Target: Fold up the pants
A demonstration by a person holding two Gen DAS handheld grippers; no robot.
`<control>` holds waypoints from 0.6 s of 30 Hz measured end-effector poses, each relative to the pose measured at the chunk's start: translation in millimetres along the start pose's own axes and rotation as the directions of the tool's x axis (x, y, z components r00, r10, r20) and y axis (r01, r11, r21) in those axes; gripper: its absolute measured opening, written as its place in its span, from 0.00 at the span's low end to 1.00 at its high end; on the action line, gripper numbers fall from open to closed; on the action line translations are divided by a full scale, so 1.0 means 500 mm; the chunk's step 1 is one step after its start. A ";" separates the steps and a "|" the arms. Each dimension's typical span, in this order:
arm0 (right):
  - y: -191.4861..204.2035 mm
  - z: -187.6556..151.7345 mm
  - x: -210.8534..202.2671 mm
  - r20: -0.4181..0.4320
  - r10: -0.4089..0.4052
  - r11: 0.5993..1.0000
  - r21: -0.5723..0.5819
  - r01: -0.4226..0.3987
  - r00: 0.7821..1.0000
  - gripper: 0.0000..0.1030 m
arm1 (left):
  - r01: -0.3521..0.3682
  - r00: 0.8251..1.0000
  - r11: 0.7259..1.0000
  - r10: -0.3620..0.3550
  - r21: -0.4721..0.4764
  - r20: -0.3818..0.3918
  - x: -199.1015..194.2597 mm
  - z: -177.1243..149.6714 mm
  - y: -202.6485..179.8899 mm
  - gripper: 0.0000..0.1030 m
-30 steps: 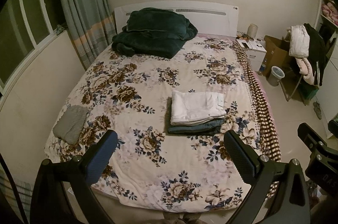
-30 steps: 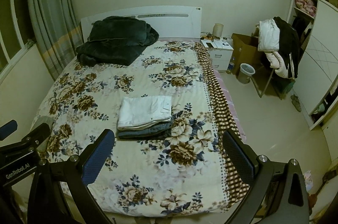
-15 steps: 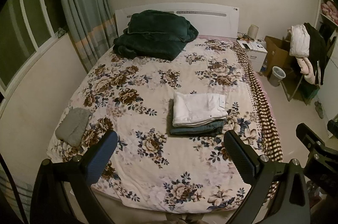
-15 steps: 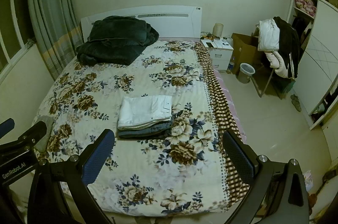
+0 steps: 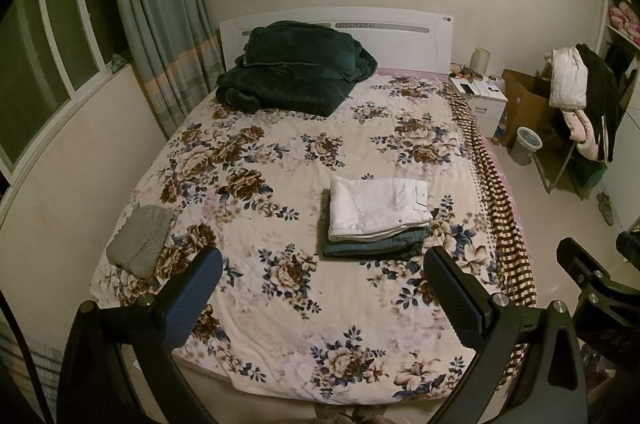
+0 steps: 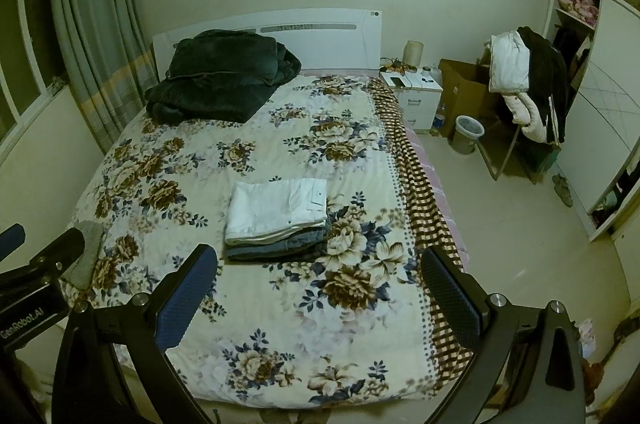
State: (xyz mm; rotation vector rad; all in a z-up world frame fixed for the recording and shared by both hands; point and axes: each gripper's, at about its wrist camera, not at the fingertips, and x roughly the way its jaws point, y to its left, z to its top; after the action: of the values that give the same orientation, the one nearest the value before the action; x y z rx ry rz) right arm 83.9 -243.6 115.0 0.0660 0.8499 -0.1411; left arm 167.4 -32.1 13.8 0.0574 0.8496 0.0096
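Observation:
A stack of folded pants lies on the floral bedspread (image 5: 280, 304): white pants (image 5: 376, 204) on top, blue jeans (image 5: 372, 246) beneath. The right wrist view shows the same white pants (image 6: 276, 206) and jeans (image 6: 276, 248). My left gripper (image 5: 320, 288) hangs open above the foot of the bed, well short of the stack, with nothing between its fingers. My right gripper (image 6: 318, 284) is likewise open and empty, held back from the pile. A grey folded garment (image 5: 140, 244) rests at the bed's left edge.
A dark green blanket (image 5: 292, 72) is heaped by the headboard. Right of the bed stand a nightstand (image 6: 412, 96), a cardboard box (image 6: 464, 92), a bin (image 6: 468, 134) and a chair draped with clothes (image 6: 528, 84). Curtains (image 5: 160, 24) and a window are on the left.
Both grippers have drifted slightly back and up from the bed, so the view widened a little. The stack has not moved.

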 end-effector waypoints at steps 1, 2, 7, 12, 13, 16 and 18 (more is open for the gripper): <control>0.002 -0.002 0.001 -0.001 -0.001 1.000 0.001 0.001 1.000 1.00 | 0.001 1.000 1.000 -0.001 0.000 0.000 0.000 0.000 -0.001 1.00; 0.003 -0.005 0.002 -0.002 -0.005 1.000 0.004 0.005 1.000 1.00 | 0.000 1.000 1.000 0.000 0.002 -0.001 0.000 0.000 -0.002 1.00; 0.007 -0.014 0.003 -0.005 -0.011 1.000 0.012 0.011 1.000 1.00 | -0.005 1.000 1.000 0.005 0.005 0.000 -0.002 0.001 0.000 1.00; 0.002 -0.013 0.003 -0.005 -0.010 1.000 0.013 0.010 1.000 1.00 | -0.001 1.000 1.000 0.001 0.005 -0.002 -0.004 -0.001 0.000 1.00; 0.003 -0.015 0.004 -0.005 -0.011 1.000 0.013 0.011 1.000 1.00 | 0.000 1.000 1.000 0.000 0.006 -0.004 -0.005 -0.002 0.002 1.00; 0.002 -0.015 0.003 -0.004 -0.011 1.000 0.014 0.011 1.000 1.00 | -0.002 1.000 1.000 0.002 0.008 -0.003 -0.009 -0.006 0.005 1.00; 0.002 -0.013 0.003 -0.005 -0.009 1.000 0.013 0.010 1.000 1.00 | -0.001 1.000 1.000 0.001 0.006 -0.002 -0.008 -0.006 0.003 1.00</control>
State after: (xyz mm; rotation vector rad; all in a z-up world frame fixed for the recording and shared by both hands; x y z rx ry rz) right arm 80.4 -242.3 109.6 0.0741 0.8548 -0.1552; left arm 162.5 -30.4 15.2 0.0637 0.8520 0.0081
